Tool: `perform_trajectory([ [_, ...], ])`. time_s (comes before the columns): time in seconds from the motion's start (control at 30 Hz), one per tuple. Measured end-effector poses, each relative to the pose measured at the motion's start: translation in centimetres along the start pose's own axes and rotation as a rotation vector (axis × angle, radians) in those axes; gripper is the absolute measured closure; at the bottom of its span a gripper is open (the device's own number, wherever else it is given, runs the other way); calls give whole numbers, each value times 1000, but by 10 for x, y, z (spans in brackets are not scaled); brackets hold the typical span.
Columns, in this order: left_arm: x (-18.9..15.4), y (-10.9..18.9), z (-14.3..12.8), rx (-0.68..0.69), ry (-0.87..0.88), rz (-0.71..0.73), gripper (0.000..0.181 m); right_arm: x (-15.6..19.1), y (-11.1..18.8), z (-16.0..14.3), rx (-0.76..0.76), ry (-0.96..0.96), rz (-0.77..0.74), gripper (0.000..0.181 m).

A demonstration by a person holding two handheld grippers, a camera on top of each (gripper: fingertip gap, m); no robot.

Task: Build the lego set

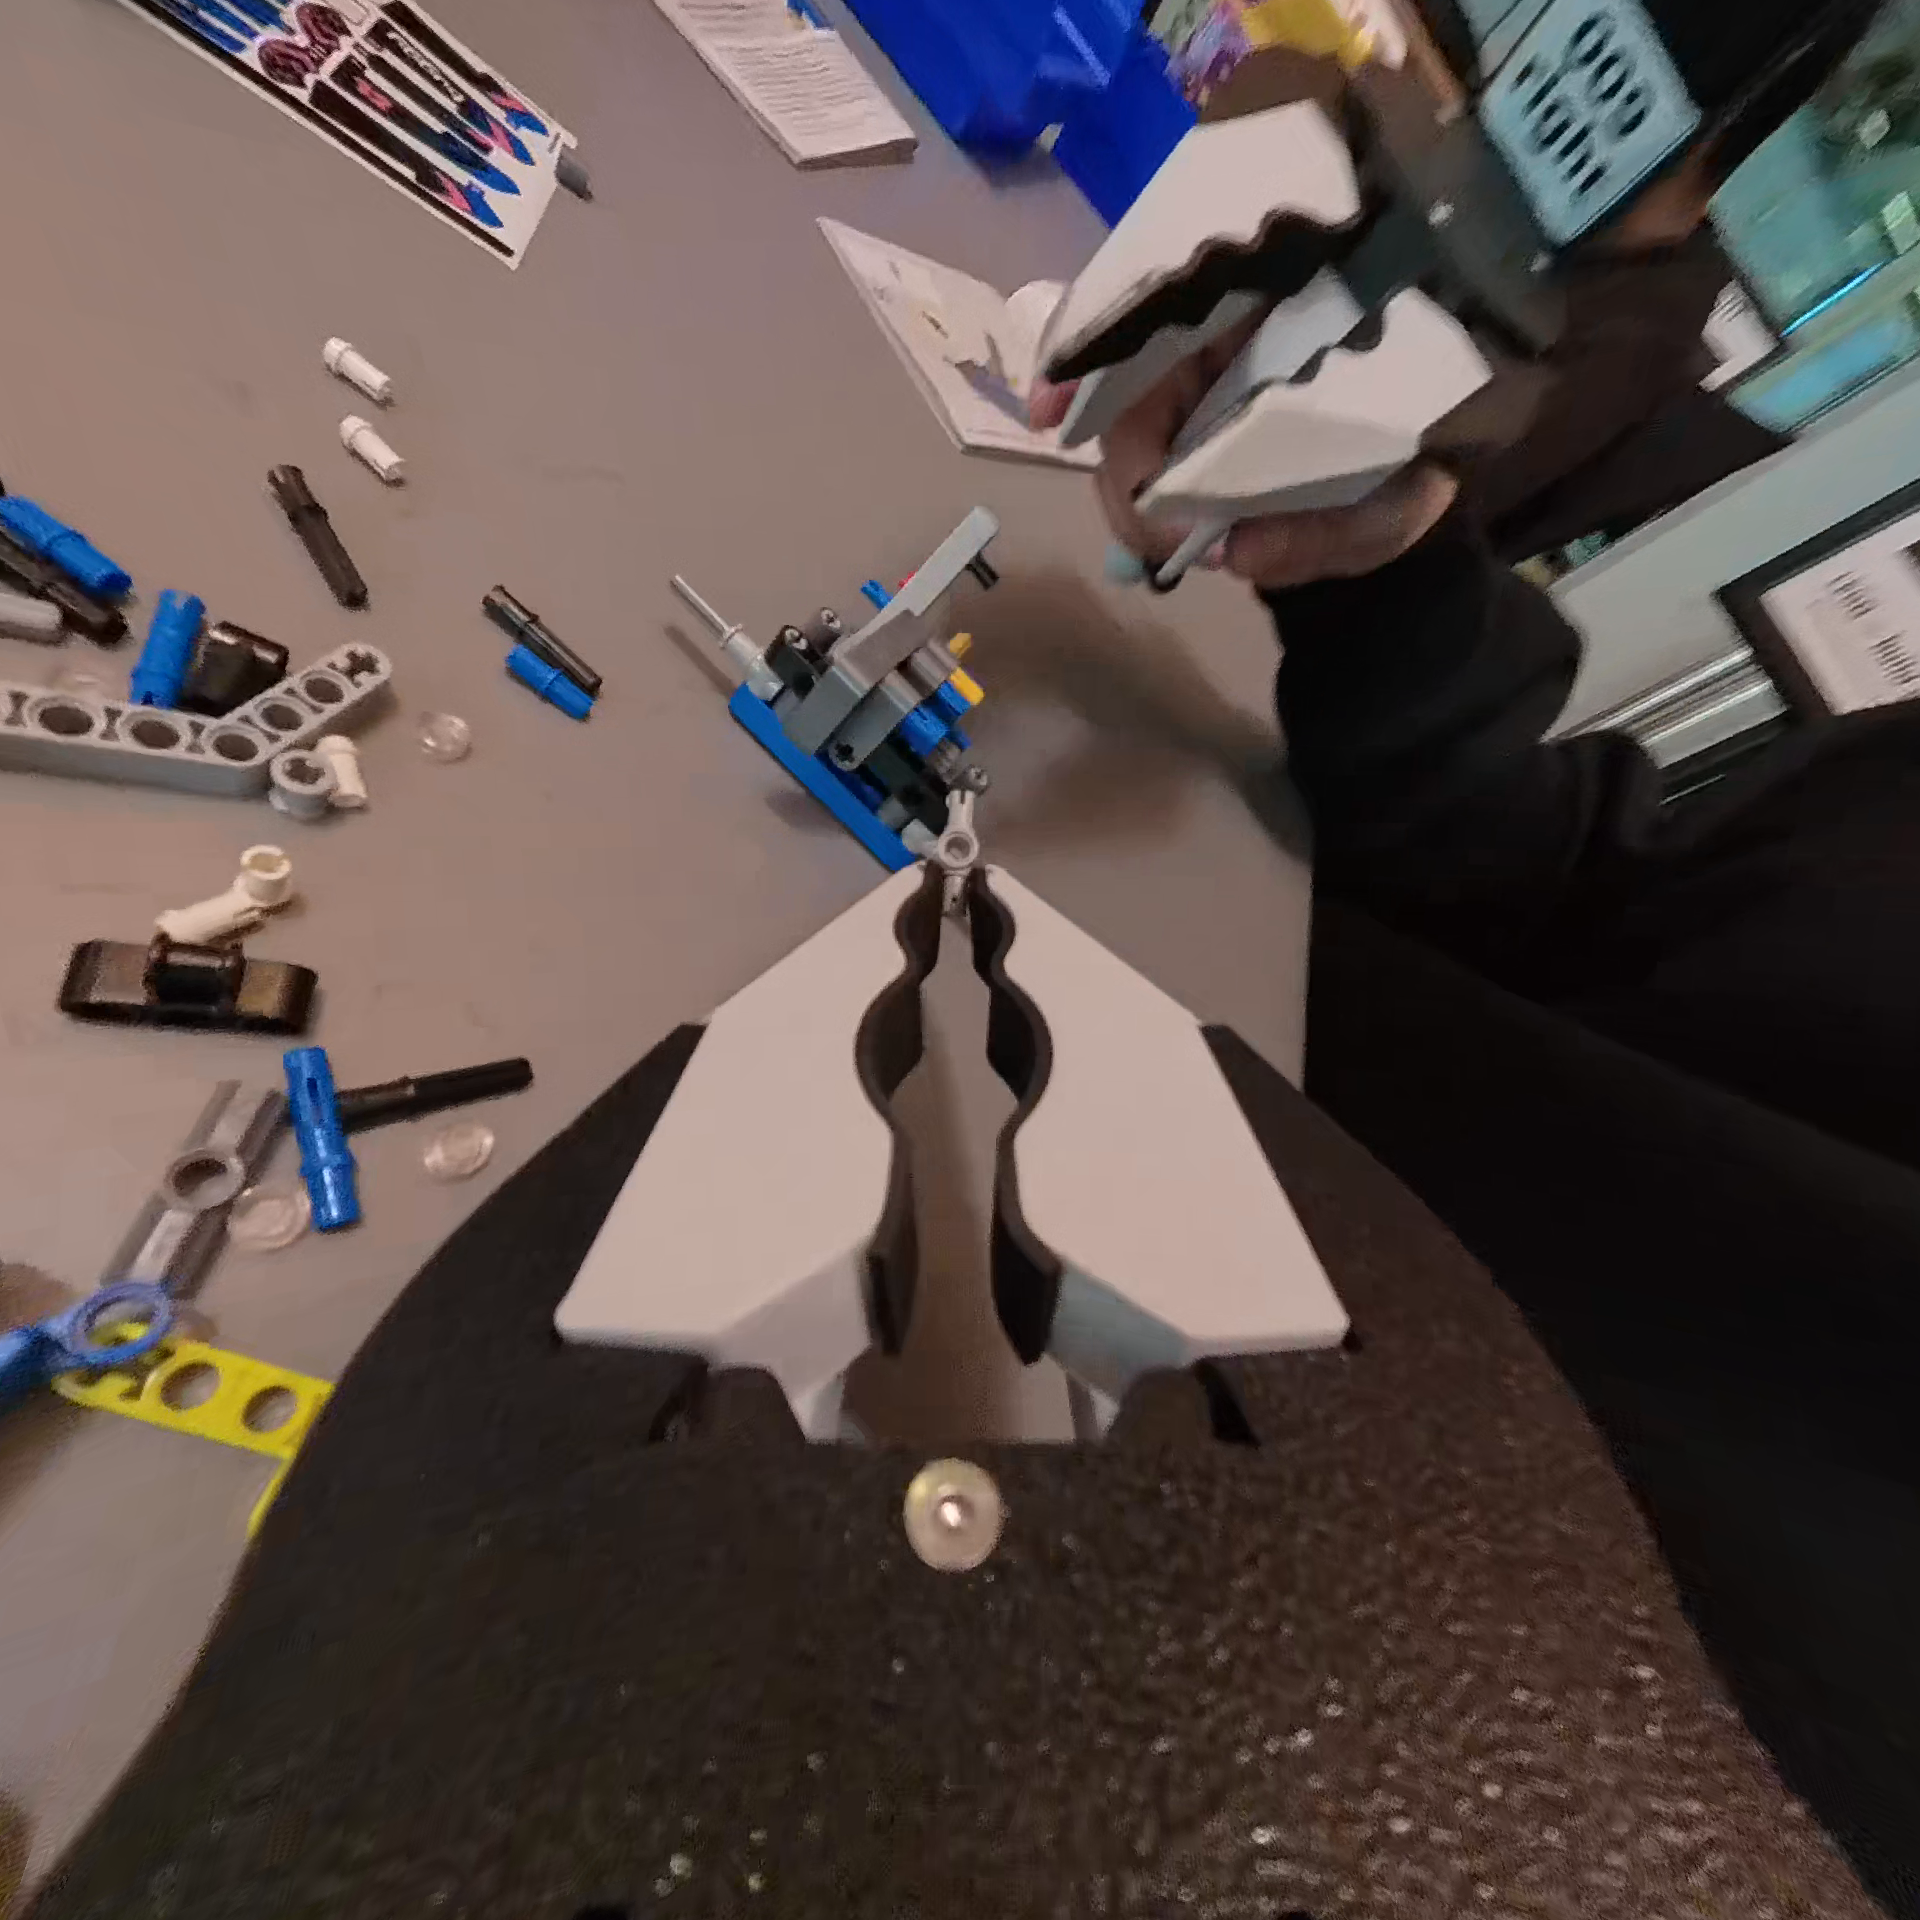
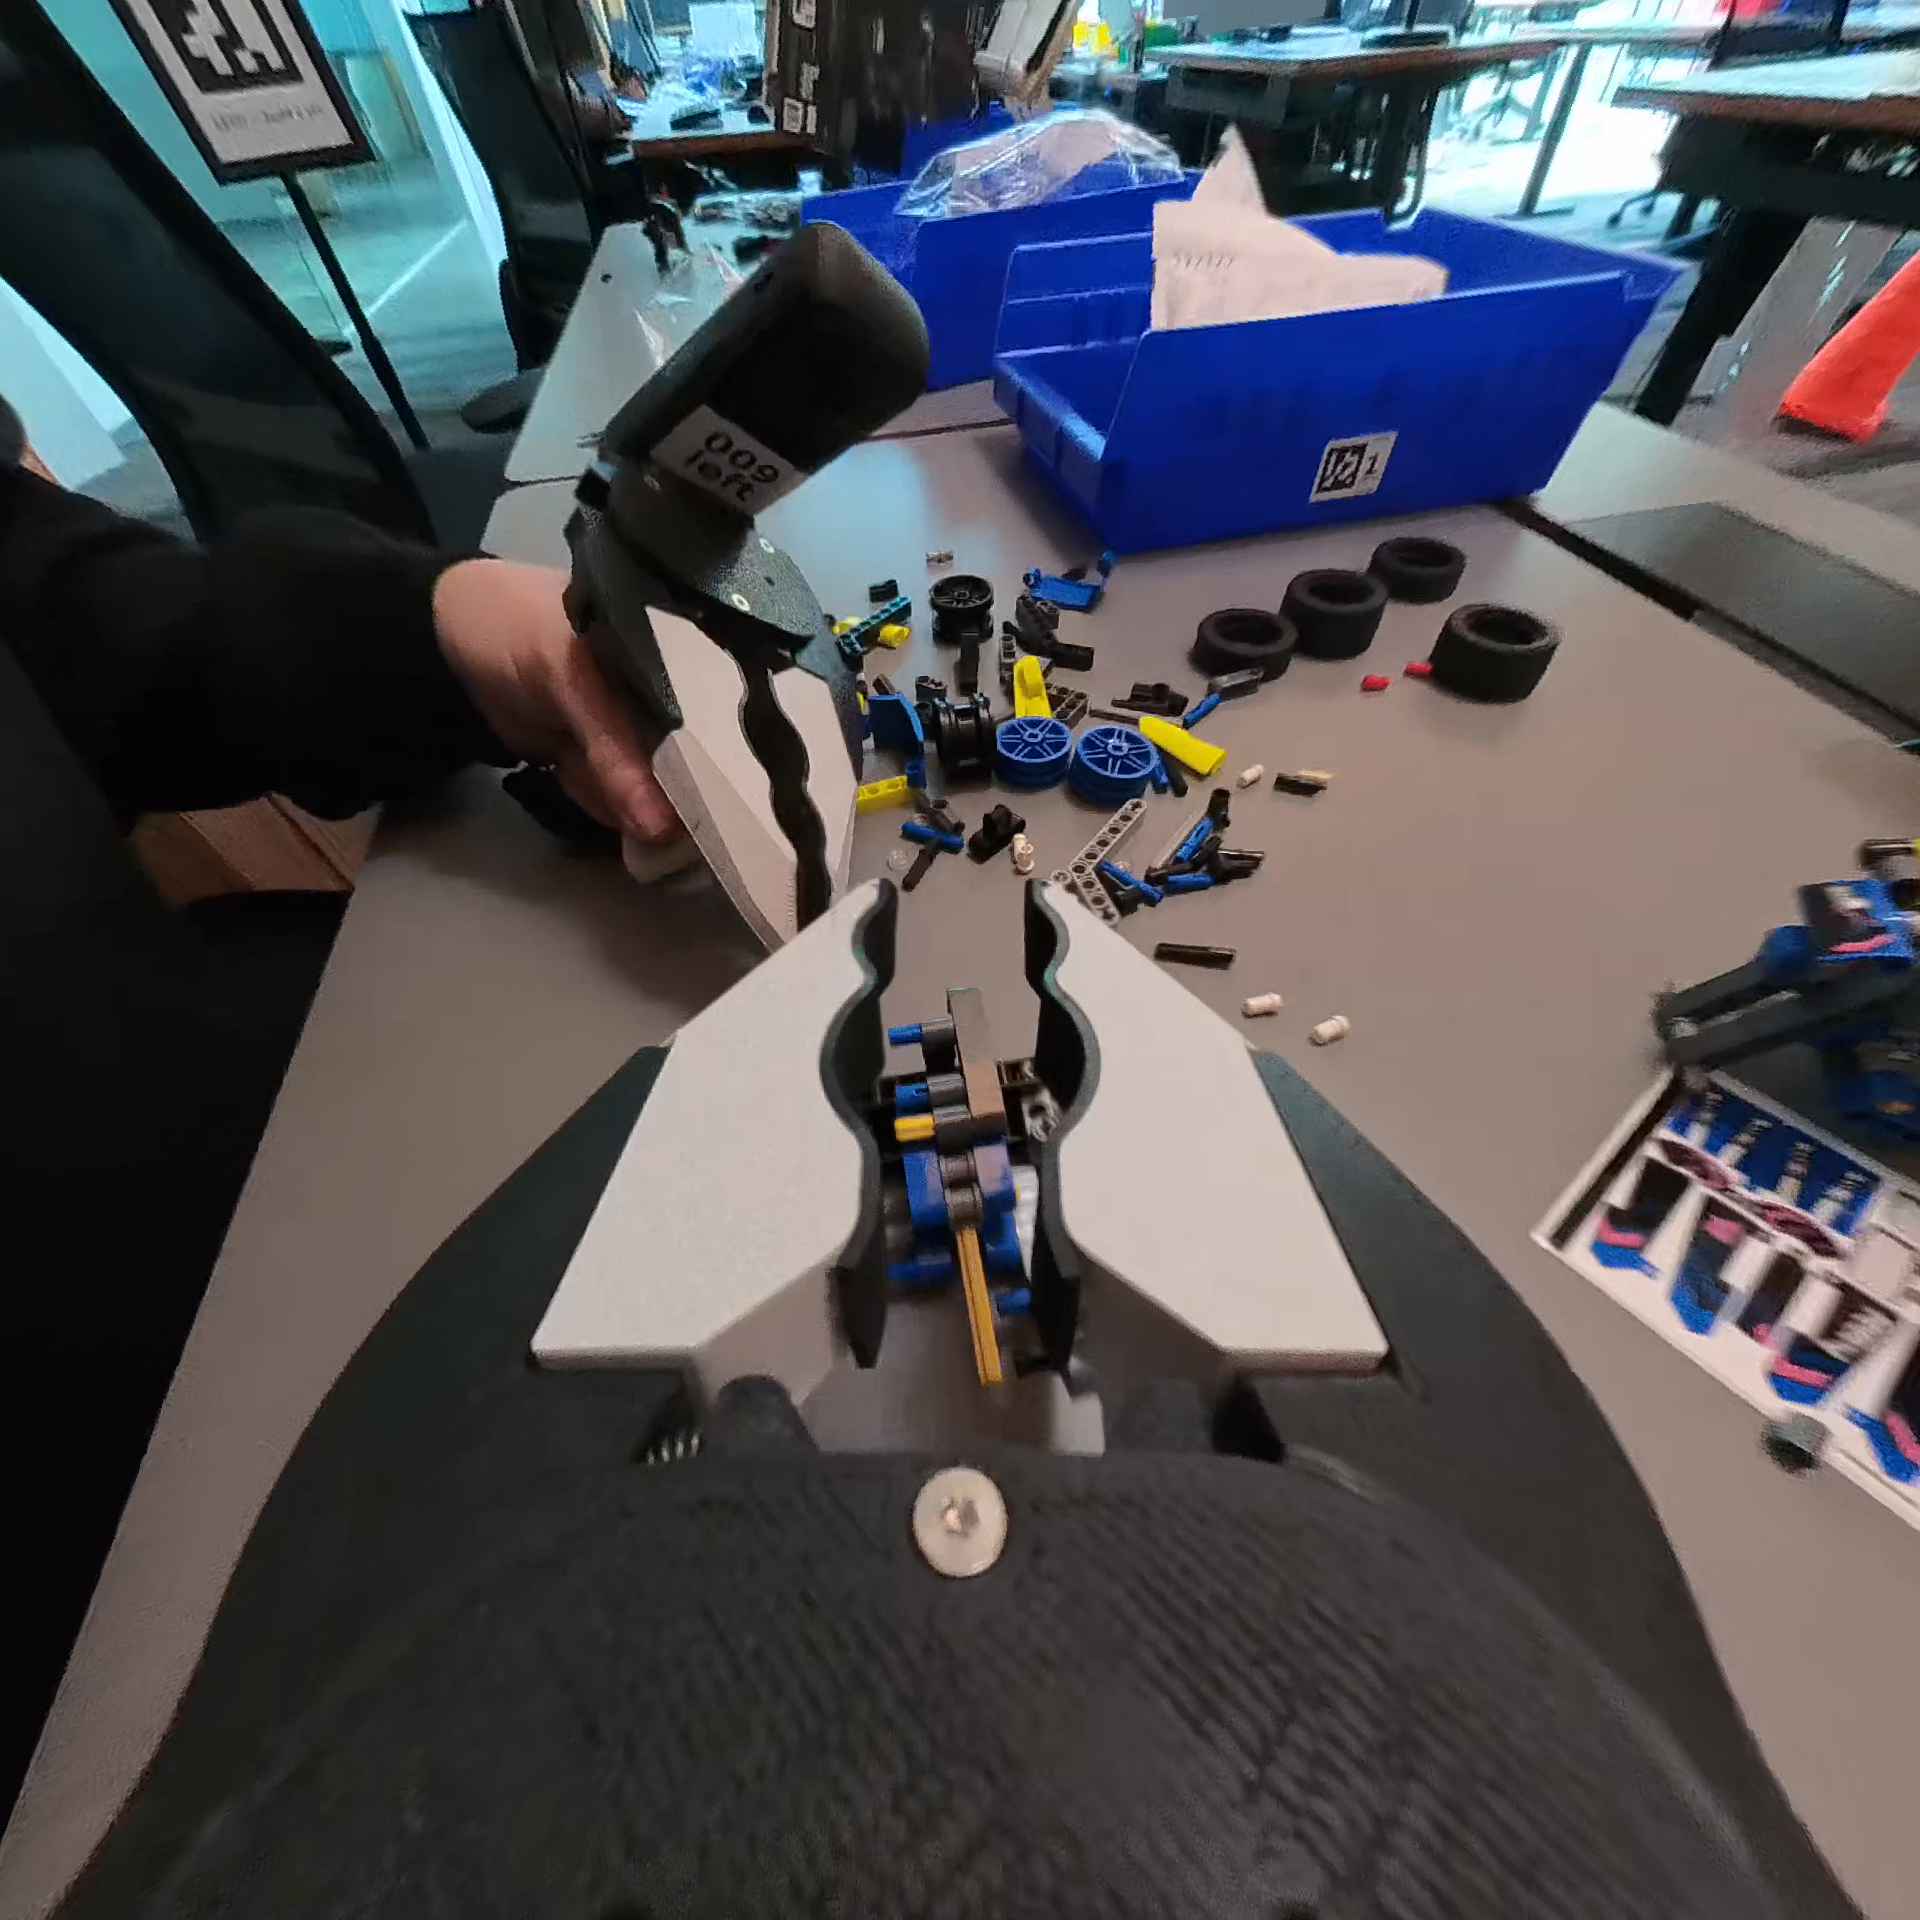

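Observation:
A small blue, grey and yellow lego assembly (image 1: 862,707) stands on the grey table (image 1: 623,436). My left gripper (image 1: 951,883) is shut on a small light-grey link piece (image 1: 958,844) at the assembly's near end. My right gripper (image 2: 961,904) is open and hovers above the table, and the assembly (image 2: 956,1143) shows between its fingers, below them. In the left wrist view the right gripper (image 1: 1091,436) is up at the right, held by a hand, apart from the assembly. The left gripper (image 2: 800,920) also shows in the right wrist view, tilted down.
Loose pins, beams and axles (image 1: 208,717) lie left of the assembly. A sticker sheet (image 1: 395,94) and booklets (image 1: 935,332) lie farther back. Blue bins (image 2: 1320,416), black tyres (image 2: 1340,613), a parts pile (image 2: 1039,748) and a part-built blue car (image 2: 1829,987) stand on the table. My right fingertips sit around 7 cm from my left ones. My right gripper is the nearer one to the part-built blue car (image 2: 1829,987): about 20 cm, against 25 cm.

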State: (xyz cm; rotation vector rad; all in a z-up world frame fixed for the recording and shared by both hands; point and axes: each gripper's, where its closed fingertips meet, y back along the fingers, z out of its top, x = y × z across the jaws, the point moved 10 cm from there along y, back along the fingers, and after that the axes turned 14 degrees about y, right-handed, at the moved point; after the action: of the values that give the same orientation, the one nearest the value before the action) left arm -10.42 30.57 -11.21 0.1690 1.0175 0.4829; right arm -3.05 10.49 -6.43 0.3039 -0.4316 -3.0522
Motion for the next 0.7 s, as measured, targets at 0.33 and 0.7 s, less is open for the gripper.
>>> perform_trajectory([
  [0.33,-9,-15,-5,67,189,-327,179,56,16,8,147,423,-20,164],
  [0.7,-14,-20,-11,115,163,-301,179,82,-7,4,275,705,27,173],
])
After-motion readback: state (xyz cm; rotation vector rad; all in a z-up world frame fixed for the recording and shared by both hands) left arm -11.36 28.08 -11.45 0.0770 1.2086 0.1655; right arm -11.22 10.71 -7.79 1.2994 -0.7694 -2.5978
